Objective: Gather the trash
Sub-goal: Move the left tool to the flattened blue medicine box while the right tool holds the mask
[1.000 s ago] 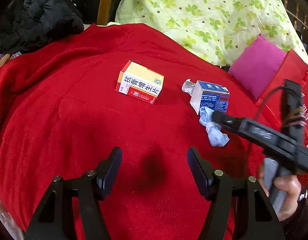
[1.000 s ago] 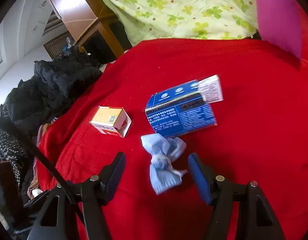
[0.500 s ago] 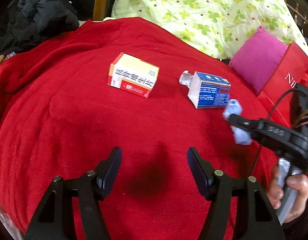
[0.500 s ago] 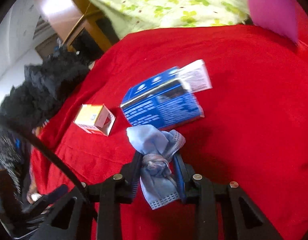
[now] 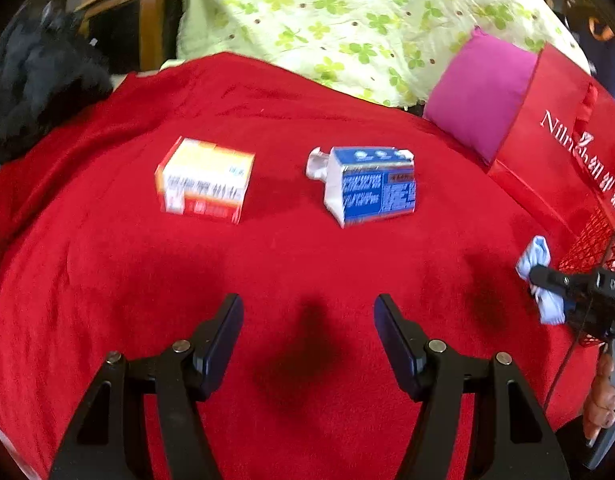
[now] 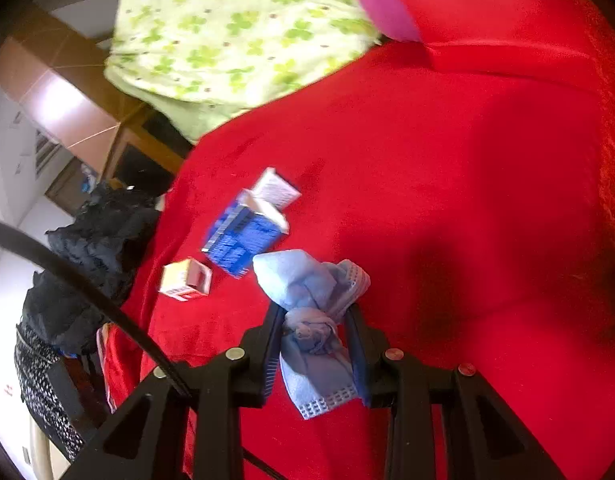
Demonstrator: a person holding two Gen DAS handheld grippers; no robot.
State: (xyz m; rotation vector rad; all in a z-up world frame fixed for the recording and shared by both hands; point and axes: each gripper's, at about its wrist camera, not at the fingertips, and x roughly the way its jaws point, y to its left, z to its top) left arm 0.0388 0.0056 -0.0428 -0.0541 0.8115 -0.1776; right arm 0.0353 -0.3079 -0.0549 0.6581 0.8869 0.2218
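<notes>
Plainly, the step in hand was carrying one piece of rubbish off the bed. The wide red fleece blanket [image 5: 307, 280] lay soft and napped across everything, with a pale green clover-print quilt [image 5: 347, 20] heaped behind it and a magenta cushion [image 5: 479, 92] tucked at its edge. A glossy red paper shopping bag with white lettering [image 5: 567, 148] stood at the blanket's right side, stiff-walled and flat-faced; I took it for the place the trash was going.

The right gripper [image 6: 313, 344] was clamped on a crumpled light-blue disposable face mask [image 6: 313, 320], its jaws nearly together with the limp, pleated cloth bunched and knotted between them, held clear of the blanket and close by the bag. The next move, as I judged it, called for bringing the mask over the bag's mouth and letting go cleanly, since such light fabric might cling to a pad.

The left gripper [image 5: 307, 344] hovered over bare blanket, its jaws about half apart with nothing in them. Ahead of it two small cardboard cartons waited, well apart: a crushed blue-and-white box with a torn-open flap [image 5: 371, 184] and a squarer orange-and-white medicine box [image 5: 205, 180].
</notes>
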